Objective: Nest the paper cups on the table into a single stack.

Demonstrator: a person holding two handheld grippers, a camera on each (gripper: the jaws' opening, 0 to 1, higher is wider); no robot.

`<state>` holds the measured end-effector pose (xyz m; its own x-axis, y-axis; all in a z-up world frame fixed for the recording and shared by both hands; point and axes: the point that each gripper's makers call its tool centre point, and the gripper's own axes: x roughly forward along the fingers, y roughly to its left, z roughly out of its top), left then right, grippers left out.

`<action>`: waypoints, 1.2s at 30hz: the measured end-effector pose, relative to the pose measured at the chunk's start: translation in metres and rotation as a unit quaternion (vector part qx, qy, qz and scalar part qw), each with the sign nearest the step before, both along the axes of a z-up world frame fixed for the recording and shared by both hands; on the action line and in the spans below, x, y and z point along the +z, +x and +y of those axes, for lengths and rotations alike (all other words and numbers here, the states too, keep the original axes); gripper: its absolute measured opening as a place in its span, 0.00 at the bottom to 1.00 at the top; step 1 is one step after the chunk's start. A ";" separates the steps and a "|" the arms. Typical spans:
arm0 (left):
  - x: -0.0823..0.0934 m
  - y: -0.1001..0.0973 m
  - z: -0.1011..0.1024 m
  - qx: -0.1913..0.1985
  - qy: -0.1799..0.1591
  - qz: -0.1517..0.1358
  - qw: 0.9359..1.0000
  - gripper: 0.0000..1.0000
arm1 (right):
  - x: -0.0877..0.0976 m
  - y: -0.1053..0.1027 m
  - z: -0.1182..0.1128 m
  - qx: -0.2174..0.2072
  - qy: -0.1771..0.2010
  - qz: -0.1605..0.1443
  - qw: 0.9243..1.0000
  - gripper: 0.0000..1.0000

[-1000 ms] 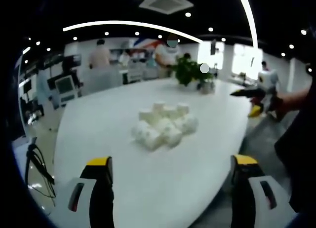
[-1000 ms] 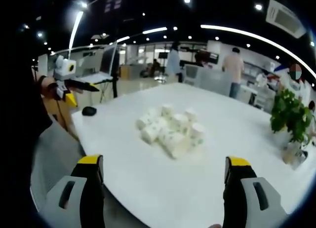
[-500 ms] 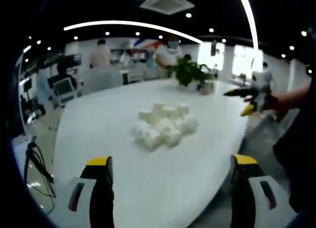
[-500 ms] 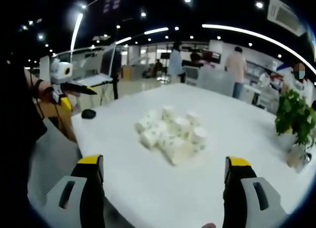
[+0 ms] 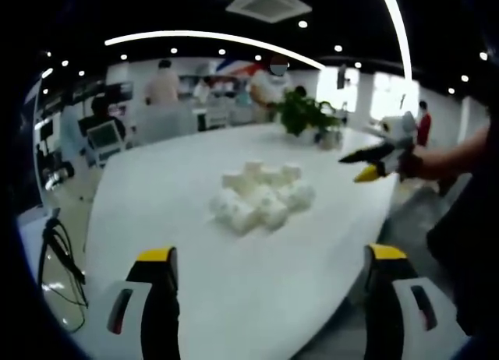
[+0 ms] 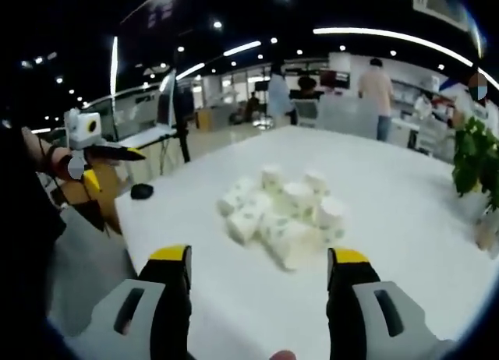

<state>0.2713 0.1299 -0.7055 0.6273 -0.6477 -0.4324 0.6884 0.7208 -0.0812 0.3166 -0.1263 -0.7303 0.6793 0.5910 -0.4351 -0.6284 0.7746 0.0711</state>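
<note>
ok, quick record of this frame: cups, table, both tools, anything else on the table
cups: paper cups bunched in one loose cluster mid-table, some upright, some on their sides, none stacked
table: white table
left tool: left tool open, holding nothing, short of the cups
right tool: right tool open, holding nothing, aimed at the cluster
other items: potted plant at the far end; small dark object near one edge, too small to identify

This is a big open office, with a long white counter [image 5: 195, 181], desks with computer screens [image 5: 104, 134], a green plant [image 5: 300, 113] and bright ceiling lights [image 5: 203, 37].
</note>
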 end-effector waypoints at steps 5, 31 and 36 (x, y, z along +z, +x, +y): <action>-0.002 -0.005 0.000 0.001 -0.001 0.010 1.000 0.98 | -0.017 0.009 0.005 -0.001 0.014 0.025 1.000 0.58; 0.005 -0.007 -0.012 0.001 0.009 0.010 1.000 0.96 | -0.051 0.038 0.007 -0.026 0.070 0.075 0.994 0.58; 0.006 -0.008 -0.012 0.003 0.010 0.010 1.000 0.96 | -0.054 0.042 0.009 -0.028 0.076 0.081 0.993 0.56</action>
